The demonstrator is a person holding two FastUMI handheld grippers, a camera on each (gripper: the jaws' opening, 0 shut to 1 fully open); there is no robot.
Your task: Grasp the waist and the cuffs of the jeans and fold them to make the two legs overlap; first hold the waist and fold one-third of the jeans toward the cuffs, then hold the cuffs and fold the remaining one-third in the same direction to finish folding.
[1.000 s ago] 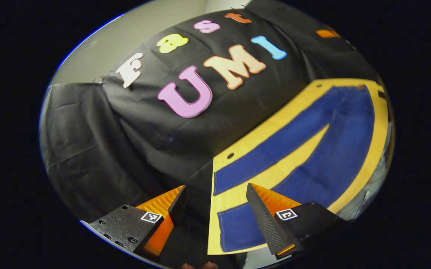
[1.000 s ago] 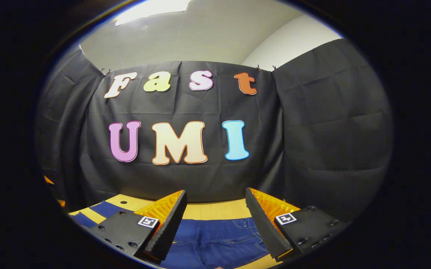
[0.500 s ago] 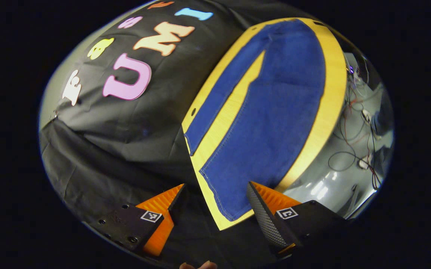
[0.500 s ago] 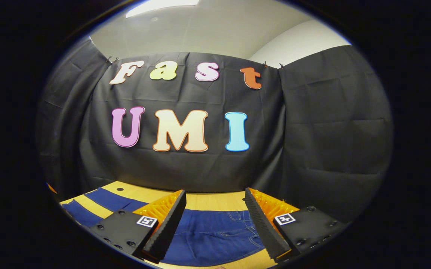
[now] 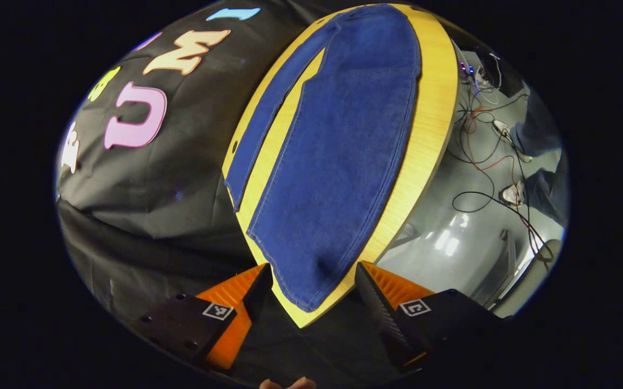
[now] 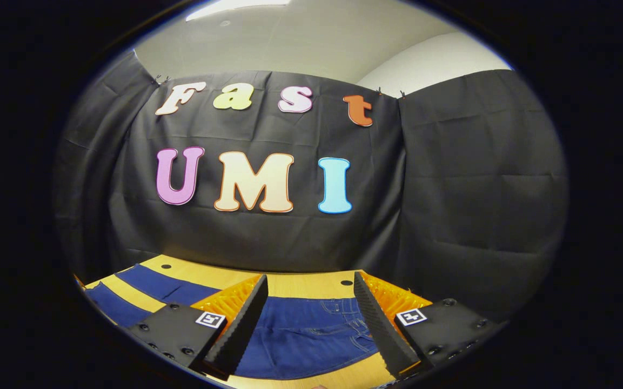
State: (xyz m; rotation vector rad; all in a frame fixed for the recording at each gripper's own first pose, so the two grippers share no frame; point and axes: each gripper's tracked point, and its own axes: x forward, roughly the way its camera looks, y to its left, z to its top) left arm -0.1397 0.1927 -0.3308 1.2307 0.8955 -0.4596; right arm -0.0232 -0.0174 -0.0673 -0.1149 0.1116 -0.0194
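Jeans [image 5: 338,156]: blue denim lying flat and unfolded on the tabletop, both legs spread apart with a strip of bare wood between them.
Near leg: its cuff [image 5: 303,289] lies at the near corner of the tabletop, between the left tongs' fingers as seen from that camera; contact cannot be made out.
Far leg [image 5: 254,146]: narrow band along the tabletop's far edge, partly cut off by the view's curve.
Waist [image 6: 311,335]: seen in the right gripper view with pocket stitching; its near edge is hidden behind the tongs' fingers.
Left tongs [image 5: 308,302]: spread wide, holding nothing, poised at the cuff end.
Right tongs [image 6: 308,324]: spread wide, empty, above the waist; height over the cloth cannot be told.
Tabletop [image 5: 430,124]: light wood, with small round holes near the far edge.
Fingertip [image 5: 287,383]: a sliver of the person's hand at the lower edge, mostly cut off.
Cables [image 5: 492,156]: tangled wires on the grey floor beyond the tabletop's right side; details too small to read.
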